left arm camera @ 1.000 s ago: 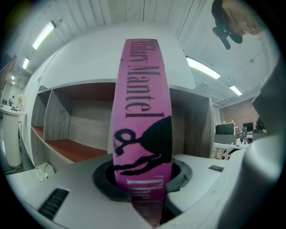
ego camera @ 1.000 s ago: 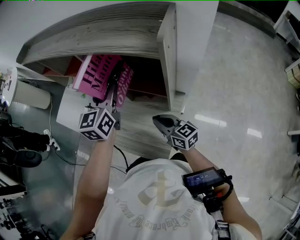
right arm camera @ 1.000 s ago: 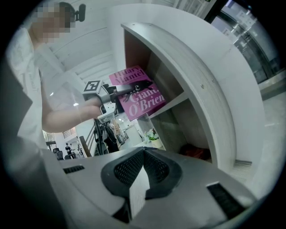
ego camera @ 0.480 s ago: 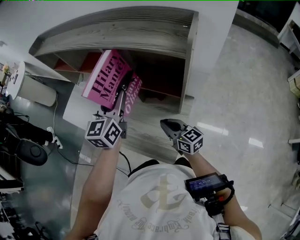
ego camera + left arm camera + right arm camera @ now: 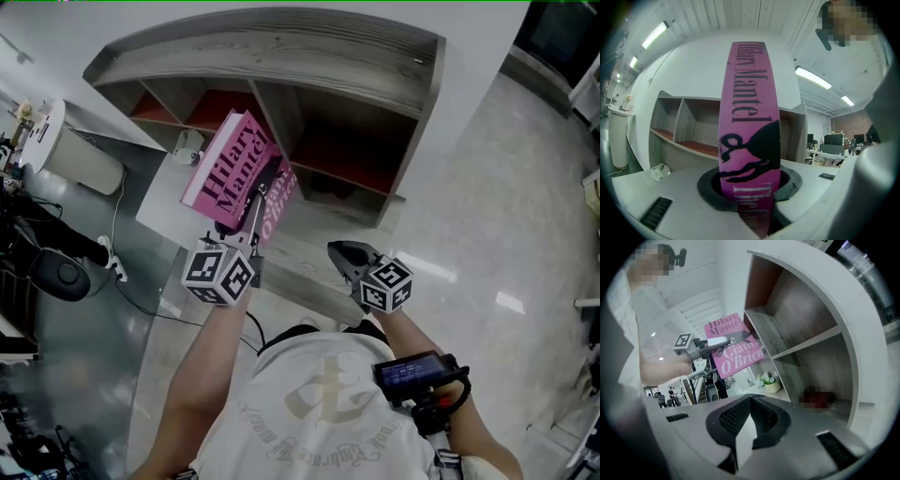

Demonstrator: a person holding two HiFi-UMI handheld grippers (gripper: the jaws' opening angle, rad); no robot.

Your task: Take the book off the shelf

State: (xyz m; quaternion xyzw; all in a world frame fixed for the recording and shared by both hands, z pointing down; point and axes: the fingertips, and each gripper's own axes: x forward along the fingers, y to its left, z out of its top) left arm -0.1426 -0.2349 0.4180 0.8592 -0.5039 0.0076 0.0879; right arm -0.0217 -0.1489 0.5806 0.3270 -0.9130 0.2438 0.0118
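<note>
A pink book with black lettering is out in front of the grey wooden shelf, clear of its compartments. My left gripper is shut on the book's lower edge. In the left gripper view the spine stands upright between the jaws, with the shelf behind it. My right gripper hangs to the right, level with the shelf's front ledge, its jaws shut on nothing. From the right gripper view the book's cover and the shelf's bare compartments show.
A white cylindrical bin and dark equipment with cables stand at the left. A small white object lies on the white ledge beside the shelf. A small potted plant sits beyond. Glossy floor spreads to the right.
The left gripper has drawn the book back out of the shelf compartment toward the person. The right gripper has drifted back a little with it, still shut.
</note>
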